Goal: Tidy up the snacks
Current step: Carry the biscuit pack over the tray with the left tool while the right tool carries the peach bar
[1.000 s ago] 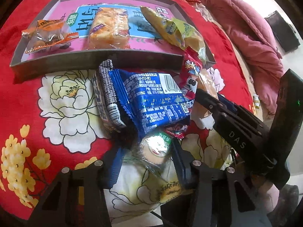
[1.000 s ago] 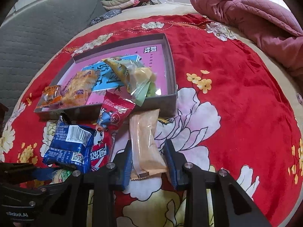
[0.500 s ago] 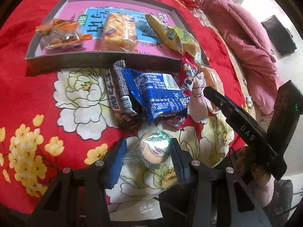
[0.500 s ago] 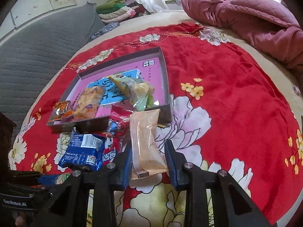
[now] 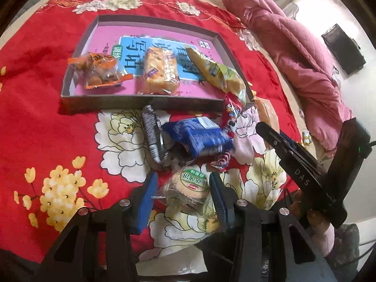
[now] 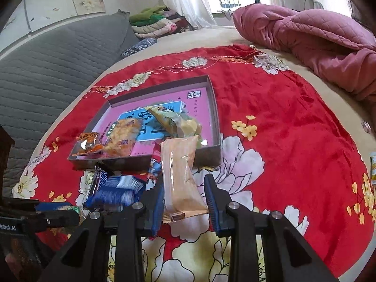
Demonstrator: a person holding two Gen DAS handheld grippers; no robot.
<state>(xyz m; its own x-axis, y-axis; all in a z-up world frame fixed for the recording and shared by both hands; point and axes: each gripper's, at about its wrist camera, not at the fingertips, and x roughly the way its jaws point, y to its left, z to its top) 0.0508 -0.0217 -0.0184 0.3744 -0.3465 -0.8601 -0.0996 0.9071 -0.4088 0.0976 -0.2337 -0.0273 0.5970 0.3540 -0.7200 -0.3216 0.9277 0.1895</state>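
A shallow grey box (image 5: 141, 99) with a pink floor lies on the red floral bedspread and holds an orange packet (image 5: 99, 71), a golden pastry packet (image 5: 159, 70) and a yellow packet (image 5: 216, 72). My left gripper (image 5: 182, 191) is shut on a round cake in clear wrap with a green label (image 5: 188, 185), lifted above the cloth. My right gripper (image 6: 185, 197) is shut on a long pale-orange packet (image 6: 181, 171), raised in front of the box (image 6: 211, 108). A blue packet (image 5: 199, 138), a striped packet (image 5: 152, 136) and a red packet (image 5: 231, 110) lie before the box.
A pink quilt (image 6: 305, 40) is heaped at the right of the bed. A grey quilted headboard (image 6: 47, 70) stands at the left, with folded clothes (image 6: 155, 23) behind. The right gripper's body (image 5: 305, 171) crosses the left wrist view. A small packet (image 6: 372, 169) lies at the far right edge.
Both grippers have risen and drawn back from the pile, each carrying its snack. The box and loose packets now look smaller and farther off.
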